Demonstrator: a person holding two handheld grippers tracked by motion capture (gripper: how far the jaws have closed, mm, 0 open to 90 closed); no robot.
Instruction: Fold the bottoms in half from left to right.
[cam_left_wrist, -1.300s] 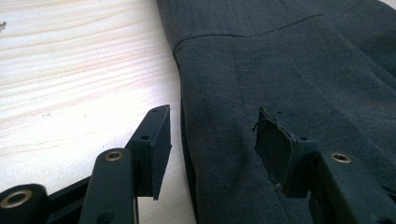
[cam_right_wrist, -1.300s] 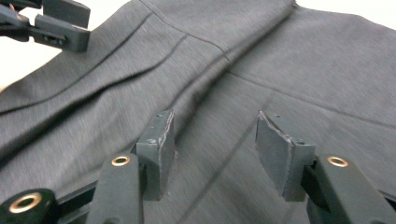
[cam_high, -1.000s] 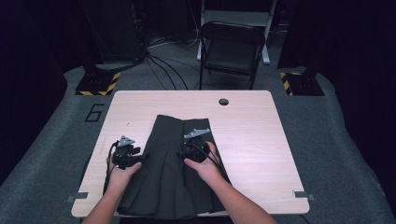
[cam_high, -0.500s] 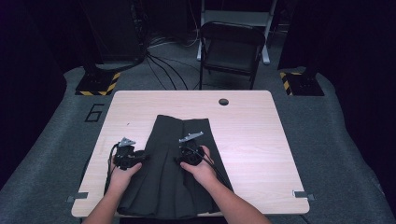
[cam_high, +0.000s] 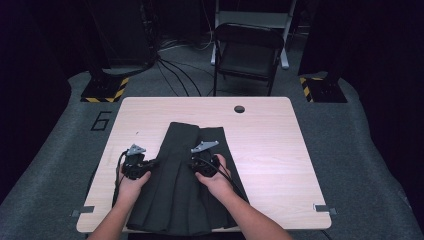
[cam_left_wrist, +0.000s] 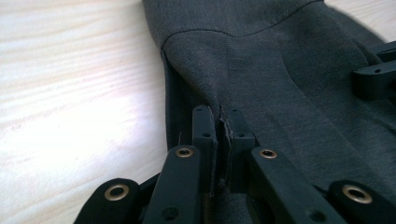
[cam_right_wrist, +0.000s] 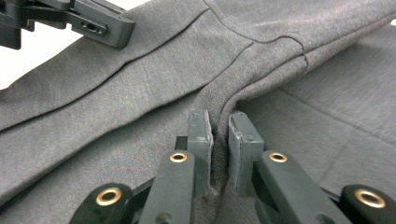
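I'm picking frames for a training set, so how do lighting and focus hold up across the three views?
High view: the pale wooden table is evenly lit, the surroundings fall to near black, and the dark grey folded garment shows little detail. Left gripper view: the tabletop glares almost white at left, cloth weave sharp. Right gripper view: seams crisp near the right gripper, with the nearest jaw parts slightly soft.
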